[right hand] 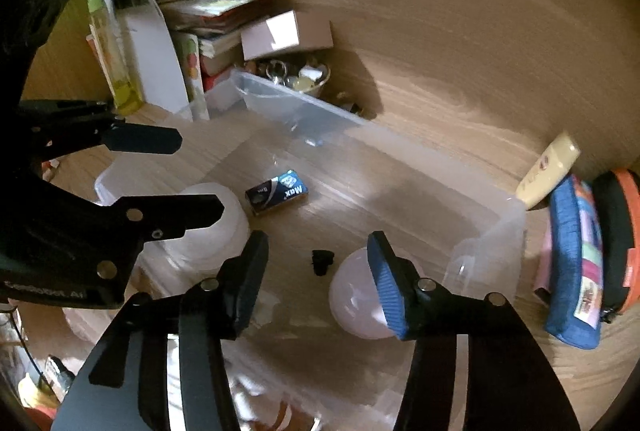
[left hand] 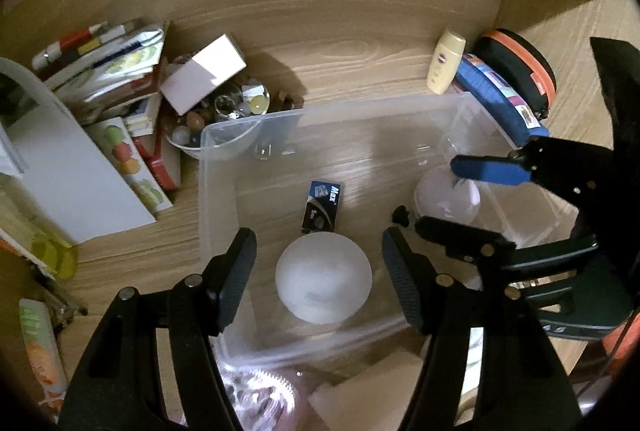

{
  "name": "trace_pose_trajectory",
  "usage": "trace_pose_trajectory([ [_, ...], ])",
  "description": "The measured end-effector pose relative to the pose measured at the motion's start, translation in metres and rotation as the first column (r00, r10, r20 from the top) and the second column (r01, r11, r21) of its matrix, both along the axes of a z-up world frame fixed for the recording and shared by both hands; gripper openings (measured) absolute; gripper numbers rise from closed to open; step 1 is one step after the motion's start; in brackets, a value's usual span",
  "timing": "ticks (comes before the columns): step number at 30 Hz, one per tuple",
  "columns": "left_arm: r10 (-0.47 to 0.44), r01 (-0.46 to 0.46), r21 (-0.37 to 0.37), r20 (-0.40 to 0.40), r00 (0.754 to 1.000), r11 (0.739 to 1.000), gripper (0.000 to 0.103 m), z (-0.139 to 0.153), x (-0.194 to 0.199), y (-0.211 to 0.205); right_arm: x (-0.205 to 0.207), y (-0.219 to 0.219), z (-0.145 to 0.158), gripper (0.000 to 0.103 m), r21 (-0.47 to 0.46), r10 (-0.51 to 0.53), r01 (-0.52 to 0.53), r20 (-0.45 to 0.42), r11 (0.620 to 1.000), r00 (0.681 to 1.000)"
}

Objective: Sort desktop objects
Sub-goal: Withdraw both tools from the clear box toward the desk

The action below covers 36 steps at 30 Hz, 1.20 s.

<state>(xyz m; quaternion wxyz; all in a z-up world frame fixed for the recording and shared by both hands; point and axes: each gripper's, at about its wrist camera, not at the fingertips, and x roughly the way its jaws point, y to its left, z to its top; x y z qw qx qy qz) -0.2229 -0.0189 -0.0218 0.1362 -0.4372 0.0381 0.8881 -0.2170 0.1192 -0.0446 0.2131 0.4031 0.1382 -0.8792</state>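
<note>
A clear plastic bin (left hand: 320, 107) (right hand: 360, 123) stands on the wooden desk. Inside it lie a dark "Max" battery pack (left hand: 322, 207) (right hand: 277, 193), a frosted white ball (left hand: 324, 279) (right hand: 216, 231), a pale pink ball (left hand: 444, 199) (right hand: 356, 297) and a small black piece (left hand: 401, 215) (right hand: 321, 262). My left gripper (left hand: 320, 271) (right hand: 200, 175) hangs open over the white ball, its fingers clear of the ball on both sides. My right gripper (right hand: 318, 271) (left hand: 436, 194) is open above the small black piece, with the pink ball just behind its blue pad (right hand: 384, 283).
Left of the bin are stacked books (left hand: 100, 71), a bowl of trinkets (left hand: 216, 119) with a white box (left hand: 204, 75) on top, and a yellow-green bottle (right hand: 114, 47). To its right stand a cream bottle (left hand: 444, 61), a blue pouch (right hand: 572, 263) and a black-orange case (left hand: 520, 71).
</note>
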Motion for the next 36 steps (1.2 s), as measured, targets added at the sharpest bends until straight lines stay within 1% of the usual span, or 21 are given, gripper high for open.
trace_pose_trajectory([
  [1,0.001,-0.001,0.0,-0.005,1.0,1.0,0.065,0.001,0.002,-0.001,0.002,0.0,0.002,0.051,0.003,-0.004,0.004,-0.007,1.0,1.0],
  [3,0.003,-0.003,-0.003,-0.021,1.0,1.0,0.068,0.006,0.009,-0.004,0.01,0.001,0.009,0.062,0.023,-0.032,0.033,-0.043,0.999,0.999],
  [4,0.009,-0.009,-0.007,-0.037,0.999,1.0,0.071,0.01,0.014,-0.007,0.014,0.002,0.012,0.066,0.03,-0.041,0.043,-0.058,0.999,0.997],
  [6,0.021,-0.022,-0.015,-0.066,0.998,1.0,0.076,0.017,0.023,-0.01,0.024,0.004,0.019,0.078,0.043,-0.056,0.061,-0.098,0.997,0.994],
  [8,0.03,-0.032,-0.022,-0.084,0.996,0.999,0.077,0.022,0.031,-0.014,0.034,0.006,0.026,0.082,0.065,-0.07,0.08,-0.138,0.995,0.988],
  [9,0.037,-0.039,-0.023,-0.089,0.995,0.999,0.08,0.025,0.036,-0.016,0.039,0.006,0.029,0.082,0.074,-0.073,0.085,-0.153,0.994,0.986],
  [11,0.051,-0.053,-0.021,-0.103,0.993,0.998,0.091,0.029,0.045,-0.02,0.047,0.007,0.033,0.084,0.082,-0.075,0.09,-0.17,0.993,0.983],
  [14,0.059,-0.063,-0.022,-0.132,0.989,0.998,0.092,0.036,0.06,-0.024,0.061,0.008,0.041,0.087,0.078,-0.081,0.096,-0.18,0.992,0.98],
  [16,0.039,-0.039,0.005,-0.132,0.99,0.999,0.092,0.04,0.071,-0.027,0.071,0.007,0.046,0.087,0.067,-0.082,0.096,-0.183,0.993,0.98],
  [18,0.042,-0.04,0.014,-0.134,0.99,0.999,0.093,0.043,0.08,-0.03,0.083,0.006,0.055,0.087,0.039,-0.078,0.087,-0.197,0.995,0.977],
  [19,0.048,-0.046,0.012,-0.142,0.989,0.999,0.094,0.044,0.087,-0.032,0.089,0.007,0.058,0.087,0.027,-0.076,0.083,-0.204,0.996,0.976],
  [20,0.053,-0.052,0.009,-0.151,0.987,0.999,0.097,0.045,0.092,-0.034,0.097,0.007,0.064,0.09,0.011,-0.075,0.079,-0.217,0.997,0.973],
  [21,0.061,-0.061,0.002,-0.165,0.984,0.998,0.098,0.046,0.098,-0.035,0.102,0.007,0.067,0.092,0.004,-0.077,0.08,-0.227,0.997,0.971],
  [24,0.083,-0.092,-0.035,-0.213,0.973,0.995,0.099,0.047,0.119,-0.042,0.118,0.009,0.075,0.094,-0.014,-0.088,0.087,-0.261,0.996,0.961],
  [26,0.097,-0.111,-0.049,-0.227,0.969,0.993,0.1,0.045,0.128,-0.049,0.128,0.012,0.077,0.094,-0.021,-0.096,0.094,-0.275,0.995,0.957],
  [29,0.124,-0.135,-0.038,-0.213,0.969,0.99,0.101,0.038,0.138,-0.064,0.141,0.019,0.073,0.094,-0.023,-0.113,0.111,-0.287,0.994,0.951],
  [33,0.169,-0.171,-0.001,-0.159,0.973,0.985,0.101,0.02,0.141,-0.084,0.149,0.028,0.062,0.095,-0.032,-0.131,0.127,-0.252,0.991,0.959],
  [36,0.187,-0.187,0.017,-0.121,0.975,0.982,0.101,0.005,0.142,-0.092,0.153,0.033,0.046,0.095,-0.025,-0.156,0.154,-0.225,0.988,0.962],
])
